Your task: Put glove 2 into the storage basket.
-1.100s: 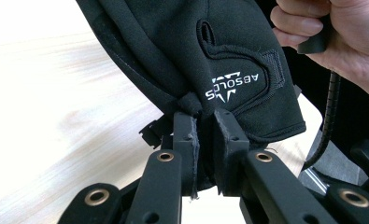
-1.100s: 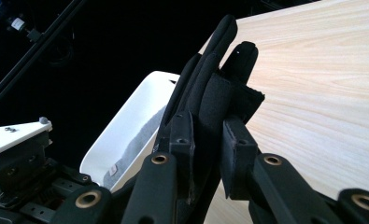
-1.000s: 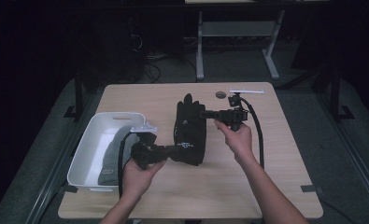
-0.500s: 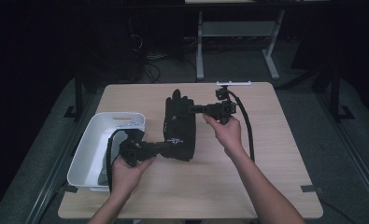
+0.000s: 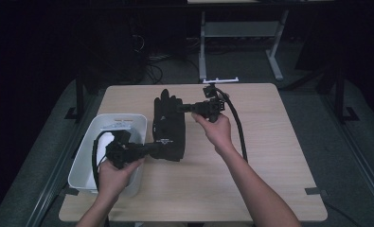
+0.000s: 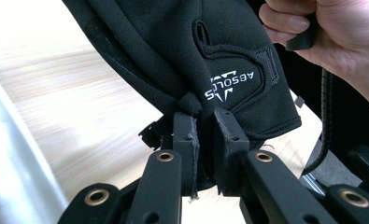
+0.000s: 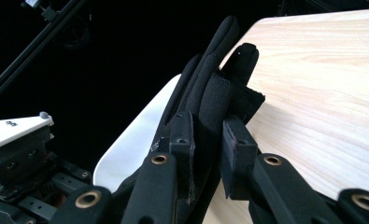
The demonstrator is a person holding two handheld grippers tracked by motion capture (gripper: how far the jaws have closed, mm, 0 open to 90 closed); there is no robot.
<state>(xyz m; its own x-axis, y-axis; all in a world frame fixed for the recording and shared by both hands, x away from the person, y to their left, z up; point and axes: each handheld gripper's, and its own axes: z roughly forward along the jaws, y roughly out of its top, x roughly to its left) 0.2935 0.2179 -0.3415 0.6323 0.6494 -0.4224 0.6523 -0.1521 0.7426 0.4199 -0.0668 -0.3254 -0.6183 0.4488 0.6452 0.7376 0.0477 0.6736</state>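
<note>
Black fabric was the item in hand: a glove (image 5: 168,125) stretched between my two tools above the wooden table (image 5: 270,156), just beside the white bin (image 5: 87,156). I noted its long axis running from the cuff, nearest me, to the fingertips at the far side, roughly parallel with the bin's long wall.

I had the left gripper (image 6: 204,135) clamped narrow on the cuff edge; in the left gripper view both pads pinched a fold of fabric just below the white lettering. I had the right gripper (image 7: 208,140) closed on the finger end; in the right gripper view its pads pressed on one of the glove's fingers, the remaining fingers standing past them toward the bin rim (image 7: 140,135). Neither tool was empty, and neither stood wide.

The relation that mattered: the bin lay to the left of the glove, on the side of my left hand (image 5: 116,172), which sat over the bin's near right corner. My right hand (image 5: 218,130) was the farther of the two, well over the table's middle. In the high view the glove's left edge appeared just beside the bin's right wall; I could not tell whether it overlapped the rim.

My judgement: any placing into the bin would call for a sideways carry to the left with the axis kept along the bin, the right hand covering more ground than the left. Risk observed: the right grip was on a single finger, which could slip.
</note>
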